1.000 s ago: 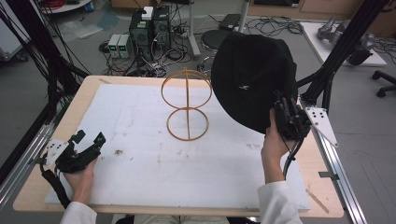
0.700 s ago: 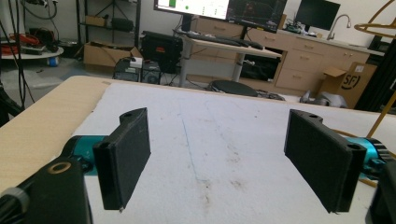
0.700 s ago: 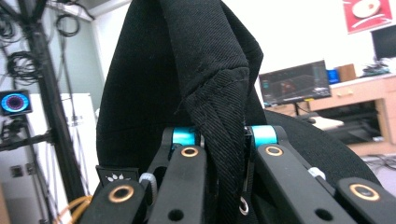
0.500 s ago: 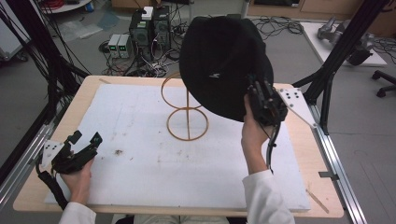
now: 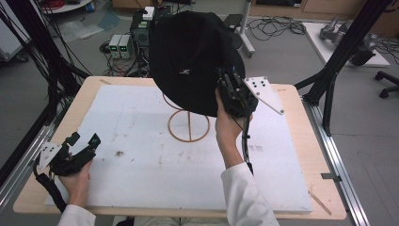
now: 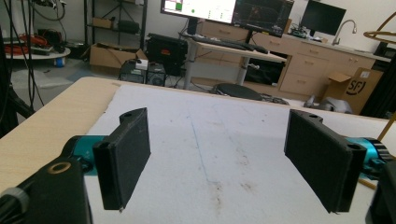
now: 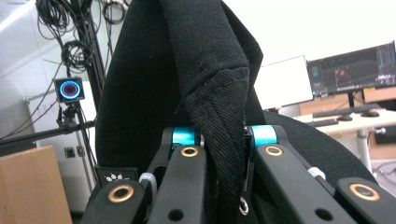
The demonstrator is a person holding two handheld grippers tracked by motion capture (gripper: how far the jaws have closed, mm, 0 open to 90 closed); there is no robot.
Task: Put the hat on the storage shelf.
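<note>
A black hat (image 5: 190, 59) hangs in the air above the wooden wire stand (image 5: 189, 125) at the middle of the white board. My right gripper (image 5: 225, 84) is shut on the hat's brim at its right side. In the right gripper view the folded black brim (image 7: 219, 116) is pinched between the two jaws. The stand's top ring is hidden behind the hat; its base ring shows on the board. My left gripper (image 5: 83, 140) rests at the table's left front, jaws open and empty. In the left gripper view its pads (image 6: 126, 154) stand wide apart over bare board.
The white board (image 5: 141, 160) covers most of the wooden table (image 5: 301, 103). Black frame posts (image 5: 339, 56) rise at both sides. Electronics boxes (image 5: 120, 44) and cables lie on the floor behind the table.
My right gripper has carried the hat leftward and up, from beside the stand to over it, hiding the top ring. The left gripper has stayed put.
</note>
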